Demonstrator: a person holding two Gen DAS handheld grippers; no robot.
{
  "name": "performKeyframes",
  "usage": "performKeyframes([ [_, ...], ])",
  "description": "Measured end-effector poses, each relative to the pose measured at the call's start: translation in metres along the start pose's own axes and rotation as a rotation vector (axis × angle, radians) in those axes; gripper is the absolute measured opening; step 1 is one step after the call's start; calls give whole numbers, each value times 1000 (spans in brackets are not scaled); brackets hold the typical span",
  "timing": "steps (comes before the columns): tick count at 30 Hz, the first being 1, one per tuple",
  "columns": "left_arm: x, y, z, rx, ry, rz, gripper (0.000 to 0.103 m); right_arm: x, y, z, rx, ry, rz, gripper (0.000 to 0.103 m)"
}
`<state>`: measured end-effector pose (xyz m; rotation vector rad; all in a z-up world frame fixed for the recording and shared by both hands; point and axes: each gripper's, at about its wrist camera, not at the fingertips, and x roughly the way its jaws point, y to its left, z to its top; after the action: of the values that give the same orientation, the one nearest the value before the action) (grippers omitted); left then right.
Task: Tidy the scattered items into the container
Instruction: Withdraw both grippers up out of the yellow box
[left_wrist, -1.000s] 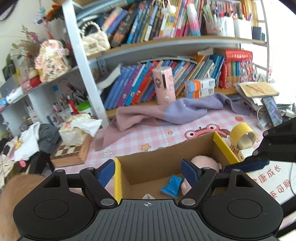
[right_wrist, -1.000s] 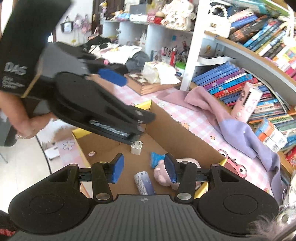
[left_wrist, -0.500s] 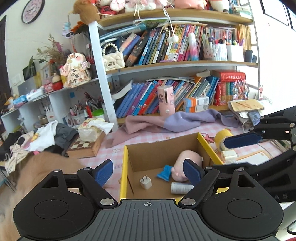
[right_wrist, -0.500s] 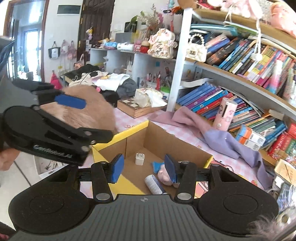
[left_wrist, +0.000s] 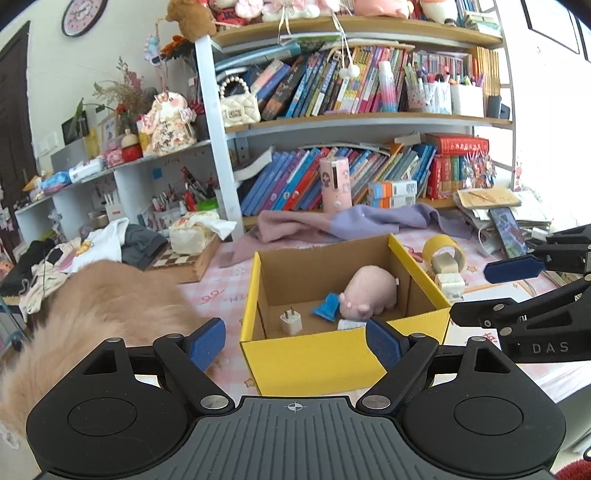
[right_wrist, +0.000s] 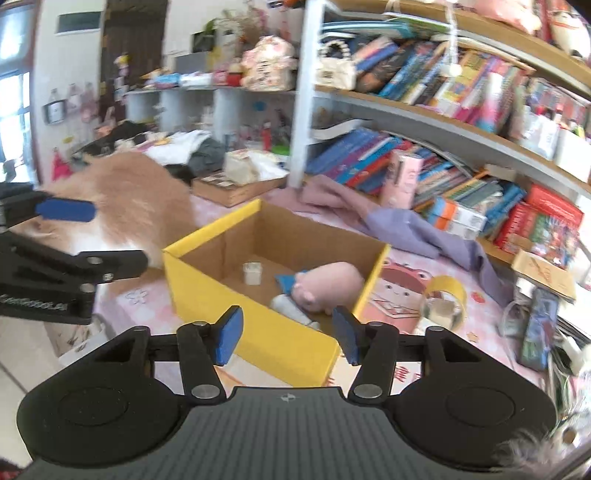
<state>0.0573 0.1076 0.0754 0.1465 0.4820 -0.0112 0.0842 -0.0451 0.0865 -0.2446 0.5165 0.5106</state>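
Just left of the box (left_wrist: 343, 354), furry animal (left_wrist: 110, 306) (tape roll (left_wrist: 443, 251) opposite)

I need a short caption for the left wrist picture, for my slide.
Open left tongs in front of the yellow box holding a pink plush toy and a white charger.

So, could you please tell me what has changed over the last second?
Both tongs, left and right, drew back from the yellow box, holding nothing; the right's jaws are opening. The pink plush pig, white charger and tape roll stayed put.
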Motion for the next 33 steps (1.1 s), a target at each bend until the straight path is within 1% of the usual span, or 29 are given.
performKeyframes([
  [2,-3,-2,-3,-1,-16,7,86,-4,0,-5,0,-26,-38,58],
  [5,-7,-7,-9,2,-24,7,86,-8,2,-15,-3,-34,-83,59],
  [9,-9,-13,-18,-7,3,-16,86,-14,5,-26,-1,-21,-100,59],
  [11,-10,-15,-22,-8,15,-16,86,-17,6,-29,-13,-20,-108,59],
  [14,-12,-17,-31,-26,28,4,86,-21,7,-34,-31,-27,-122,59],
  [17,-13,-22,-41,-45,46,22,86,-25,10,-40,-19,-34,-138,63],
  [20,-13,-29,-51,-24,75,44,86,-28,13,-50,-4,-52,-161,66],
  [22,-12,-31,-56,-13,89,52,86,-26,14,-56,-3,-45,-173,67],
  [23,-12,-31,-57,-12,91,52,86,-25,13,-59,-5,-33,-172,71],
  [25,-14,-32,-58,-13,86,53,86,-23,12,-64,-4,-7,-164,74],
  [29,-17,-34,-60,-5,87,54,86,-24,8,-70,22,5,-159,75],
  [33,-17,-38,-61,-1,91,48,86,-24,7,-72,22,5,-160,75],
])
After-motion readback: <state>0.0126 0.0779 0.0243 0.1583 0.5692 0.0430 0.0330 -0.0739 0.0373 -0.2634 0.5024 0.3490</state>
